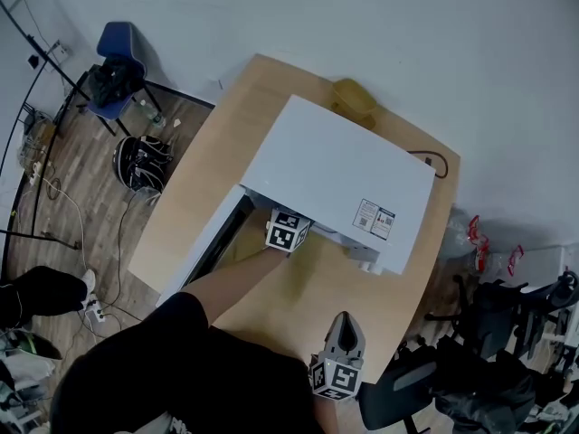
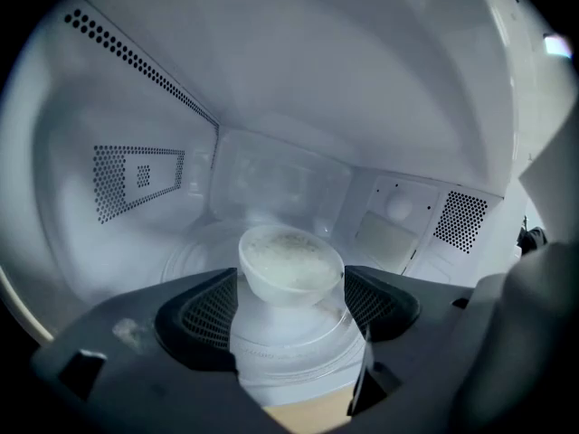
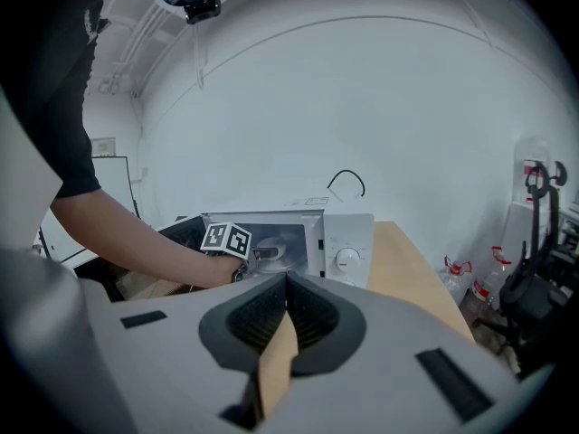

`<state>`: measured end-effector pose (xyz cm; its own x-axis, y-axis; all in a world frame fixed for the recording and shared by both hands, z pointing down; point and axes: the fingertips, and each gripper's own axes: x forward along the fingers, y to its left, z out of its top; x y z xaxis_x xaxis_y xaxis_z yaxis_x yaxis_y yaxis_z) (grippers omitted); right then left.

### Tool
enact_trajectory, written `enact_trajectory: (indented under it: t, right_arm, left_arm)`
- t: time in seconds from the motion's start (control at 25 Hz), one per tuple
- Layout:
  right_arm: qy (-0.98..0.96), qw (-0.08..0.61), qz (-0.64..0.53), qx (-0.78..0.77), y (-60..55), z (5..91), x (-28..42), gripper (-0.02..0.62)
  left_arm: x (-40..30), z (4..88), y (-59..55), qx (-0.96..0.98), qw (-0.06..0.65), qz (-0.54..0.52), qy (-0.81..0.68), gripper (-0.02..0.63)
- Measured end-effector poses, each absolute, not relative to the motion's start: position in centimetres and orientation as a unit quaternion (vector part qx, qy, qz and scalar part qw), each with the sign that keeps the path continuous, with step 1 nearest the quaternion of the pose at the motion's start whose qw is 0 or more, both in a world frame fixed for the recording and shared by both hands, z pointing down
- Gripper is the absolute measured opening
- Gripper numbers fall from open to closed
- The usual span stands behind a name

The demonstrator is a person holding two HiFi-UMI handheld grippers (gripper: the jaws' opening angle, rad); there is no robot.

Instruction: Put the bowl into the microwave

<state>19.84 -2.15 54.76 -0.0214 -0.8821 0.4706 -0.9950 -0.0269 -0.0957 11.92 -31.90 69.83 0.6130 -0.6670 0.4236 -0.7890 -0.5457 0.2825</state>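
Observation:
The white microwave [image 1: 335,174] stands on the wooden table [image 1: 194,183] with its door [image 1: 204,247] swung open to the left. My left gripper [image 2: 290,283] reaches into the cavity; from the head view only its marker cube [image 1: 288,231] shows at the opening. A small translucent white bowl [image 2: 289,265] sits between its two pads, just over the glass turntable [image 2: 298,351], and the jaws are closed on its rim. My right gripper [image 1: 343,325] hangs shut and empty near the table's front edge, pointing at the microwave [image 3: 312,238].
A yellowish object [image 1: 355,100] and a black cable [image 1: 434,161] lie behind the microwave. A blue chair [image 1: 118,61] and a black bag [image 1: 140,161] are on the floor to the left. Dark chairs [image 1: 507,324] crowd the right.

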Motion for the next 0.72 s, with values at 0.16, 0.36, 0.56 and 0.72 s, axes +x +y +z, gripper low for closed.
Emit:
enact_trajectory:
  t: [0.16,0.36,0.56,0.72]
  right_arm:
    - [-0.685,0.128,0.192,0.691,-2.2,53.7,19.1,0.06]
    - [-0.692,0.108,0.172,0.692,-1.4,51.8,17.1,0.06]
    - [-0.701,0.1,0.14,0.692,0.6,49.8,14.6,0.06]
    - [-0.695,0.089,0.13,0.702,3.1,49.0,13.3,0.06]
  left_arm:
    - [11.2,68.6,-31.2,0.878,0.21,0.136,-0.408,0.345]
    - [9.8,65.5,-26.8,0.897,0.186,0.135,-0.378,0.345]
    - [6.6,62.0,-21.9,0.896,0.203,0.097,-0.382,0.345]
    - [4.2,59.5,-16.6,0.906,0.193,0.079,-0.367,0.345]
